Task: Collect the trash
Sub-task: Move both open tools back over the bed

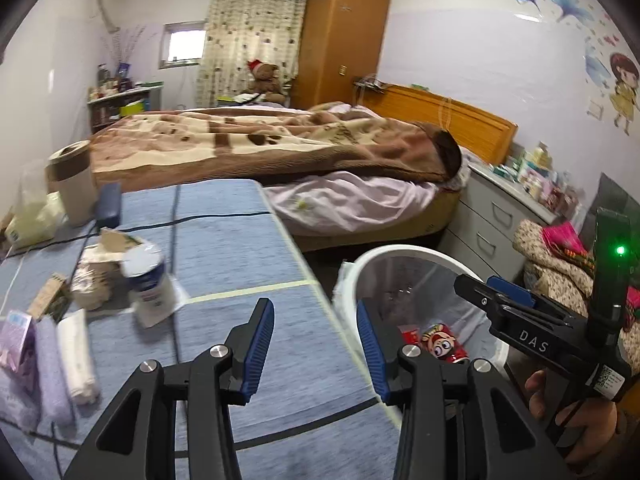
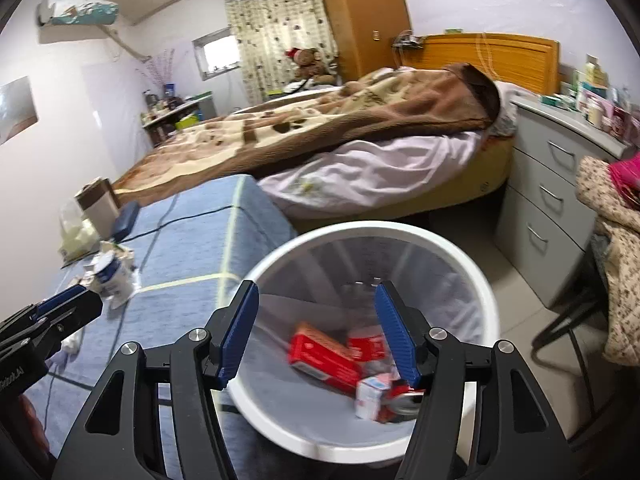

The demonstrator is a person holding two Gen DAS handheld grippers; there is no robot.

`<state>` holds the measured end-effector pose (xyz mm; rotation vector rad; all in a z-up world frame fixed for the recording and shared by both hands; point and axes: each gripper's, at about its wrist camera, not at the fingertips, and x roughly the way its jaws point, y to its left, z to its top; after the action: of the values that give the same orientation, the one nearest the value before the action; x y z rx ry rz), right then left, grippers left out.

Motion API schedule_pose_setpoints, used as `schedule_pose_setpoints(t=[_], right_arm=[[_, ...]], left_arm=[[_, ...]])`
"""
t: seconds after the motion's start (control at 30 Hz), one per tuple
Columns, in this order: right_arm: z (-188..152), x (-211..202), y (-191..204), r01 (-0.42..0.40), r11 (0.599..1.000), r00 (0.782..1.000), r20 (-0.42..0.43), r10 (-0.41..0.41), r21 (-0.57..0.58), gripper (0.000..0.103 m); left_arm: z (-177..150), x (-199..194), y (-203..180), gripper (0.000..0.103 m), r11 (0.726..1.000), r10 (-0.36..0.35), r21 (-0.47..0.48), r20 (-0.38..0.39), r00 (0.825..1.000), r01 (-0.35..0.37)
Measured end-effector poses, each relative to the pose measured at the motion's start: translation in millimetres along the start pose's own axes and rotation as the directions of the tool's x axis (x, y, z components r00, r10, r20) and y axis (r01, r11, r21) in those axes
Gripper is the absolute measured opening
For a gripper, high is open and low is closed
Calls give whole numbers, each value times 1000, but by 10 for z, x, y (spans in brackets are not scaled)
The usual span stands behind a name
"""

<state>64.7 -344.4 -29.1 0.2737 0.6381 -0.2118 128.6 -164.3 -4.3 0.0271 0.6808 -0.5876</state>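
Note:
A white trash bin (image 2: 360, 228) with a clear liner stands on the floor beside the blue-clothed table (image 1: 240, 240). In the bin lie a red box (image 2: 324, 356), a small white-and-pink carton (image 2: 370, 396) and a red can (image 1: 444, 346). My right gripper (image 2: 316, 290) hangs open over the bin's mouth with nothing between its fingers. My left gripper (image 1: 314, 312) is open and empty above the table's right edge. On the table to its left sit a blue-and-white tub (image 1: 150, 284), crumpled paper packaging (image 1: 96, 272) and a small brown box (image 1: 50, 296).
White and purple rolled packs (image 1: 76, 356) lie at the table's near left. A beige canister (image 1: 76, 184), a dark blue case (image 1: 110, 204) and a plastic bag (image 1: 32, 208) stand at its far end. A bed (image 1: 280, 140), grey drawers (image 2: 548, 208) and a clothes-covered chair (image 2: 612, 240) surround the bin.

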Motion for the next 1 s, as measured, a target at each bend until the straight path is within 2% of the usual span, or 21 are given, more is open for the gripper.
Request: schedule_pose_setpoints(t=[0.1, 0.43, 0.5, 0.6, 0.87, 1.0], right_arm=[[-5, 23, 150, -36, 999, 999, 5, 36, -34, 62], [-32, 91, 580, -128, 985, 991, 13, 130, -116, 63], [-40, 115, 673, -141, 980, 990, 9, 143, -141, 63], [-47, 149, 821, -168, 971, 985, -1, 170, -170, 72], [-35, 277, 1196, -239, 943, 971, -37, 237, -232, 72], [-41, 385, 1374, -265, 930, 964, -62, 258, -253, 72]], left_arm=[[-35, -118, 193, 48, 998, 47, -29, 11, 999, -47], [-182, -449, 777, 49, 980, 164, -120, 31, 986, -159], [-212, -494, 882, 50, 974, 189, -136, 29, 982, -184], [-274, -589, 1104, 52, 961, 224, -169, 26, 974, -216], [-389, -768, 1629, 53, 920, 313, -252, 10, 950, -300], [-440, -835, 1856, 53, 905, 335, -278, 0, 942, -322]])
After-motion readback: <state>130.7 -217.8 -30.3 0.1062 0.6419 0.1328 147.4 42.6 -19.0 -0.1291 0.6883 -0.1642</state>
